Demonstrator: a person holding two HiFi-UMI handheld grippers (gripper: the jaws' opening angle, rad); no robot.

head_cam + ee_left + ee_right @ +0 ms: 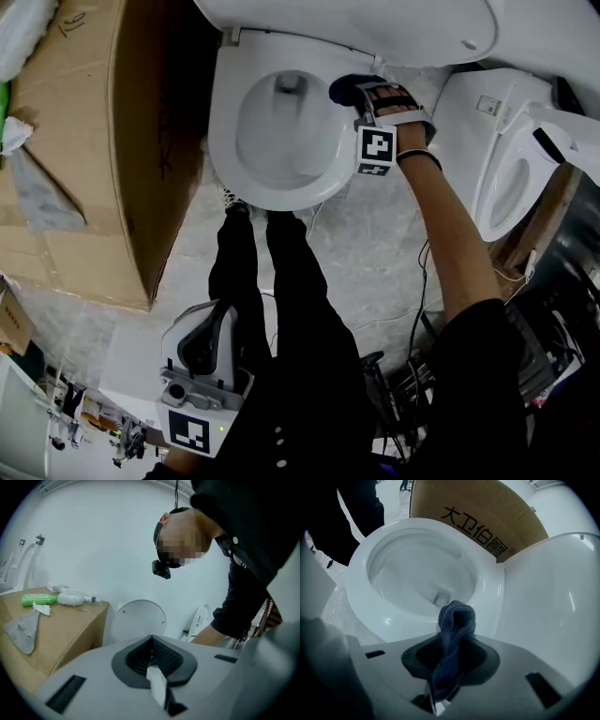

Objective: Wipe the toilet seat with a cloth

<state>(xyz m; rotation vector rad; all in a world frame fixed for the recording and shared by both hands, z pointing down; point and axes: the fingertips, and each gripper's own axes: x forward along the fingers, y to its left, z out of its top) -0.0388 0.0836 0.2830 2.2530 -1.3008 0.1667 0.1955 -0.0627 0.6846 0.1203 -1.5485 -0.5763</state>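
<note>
Nearest the person, low beside the dark trouser legs, the left tool (pixel 208 330) hangs idle at about 7 o'clock in the head view. Its own view shows the left tool (pixel 152 654) with its ribbed black pads pressed together and nothing between them. Farther out, the right arm reaches forward, and the right tool (pixel 361 98) sits at the 2 o'clock edge of the white oval toilet seat (pixel 225 141). In the right gripper view, the right tool (pixel 449 654) has its jaws clamped on a folded dark blue cloth (pixel 457 620), which stands out beyond the tips as a rounded loop. The loop lies over the near rim of the toilet seat (pixel 487 597), though actual contact cannot be confirmed. From the cloth (pixel 343 88) the unwiped ring curves away toward 9 o'clock. The seat's long axis runs roughly 12 to 6 o'clock in the head view, so the coming wipe probably sweeps around that curve. The right hand is far the nearer one, and the left is well apart. Behind the seat the raised white plastic lid (pixel 375 28) stands open. Beyond, at 9 o'clock, is a large brown cardboard box (pixel 112 141). At 3 o'clock is a second white toilet (pixel 497 159). That makes two toilets, one blue cloth, one box and two tools.
</note>
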